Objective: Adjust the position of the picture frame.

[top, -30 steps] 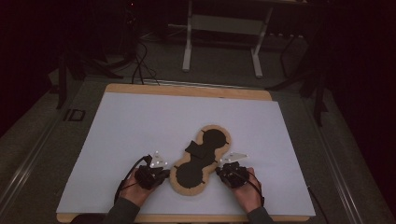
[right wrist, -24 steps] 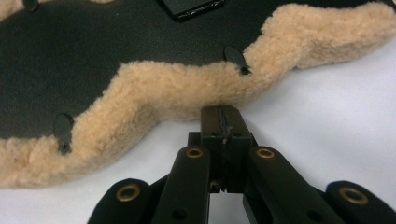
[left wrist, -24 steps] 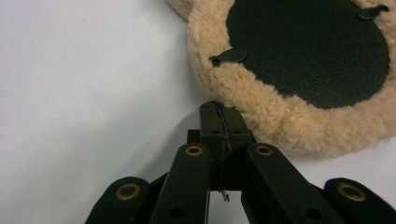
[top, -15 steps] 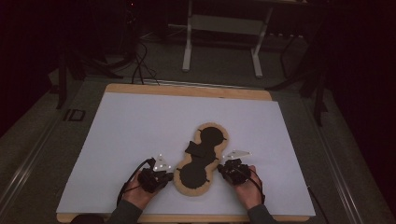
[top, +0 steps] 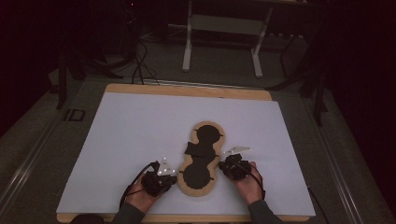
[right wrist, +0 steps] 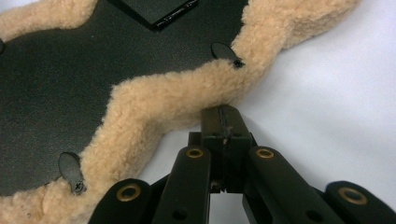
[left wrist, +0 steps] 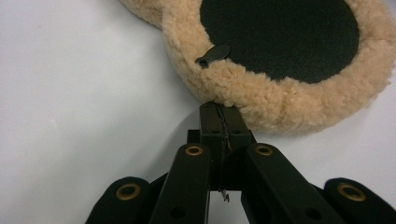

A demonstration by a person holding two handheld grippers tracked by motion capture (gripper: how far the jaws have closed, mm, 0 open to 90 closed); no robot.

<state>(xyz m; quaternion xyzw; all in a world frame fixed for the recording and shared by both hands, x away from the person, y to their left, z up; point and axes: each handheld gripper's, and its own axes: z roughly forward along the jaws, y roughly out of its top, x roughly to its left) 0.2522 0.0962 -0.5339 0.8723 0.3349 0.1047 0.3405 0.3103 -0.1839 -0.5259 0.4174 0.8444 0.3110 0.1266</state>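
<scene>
A white sheet covers the wooden counter, while beyond its far edge a pale metal stand and dark cables rest on the grey floor.

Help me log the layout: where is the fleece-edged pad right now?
In the high view the fleece-edged pad lies on the white table, near the front edge and a little right of centre, between the left tool and right tool.

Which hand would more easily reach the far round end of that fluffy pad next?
Right, probably. The right gripper sits by the waist of the pad, nearer the far lobe; the left gripper sits beside the near lobe, farther back. Both have jaws shut at the fleece rim.
</scene>
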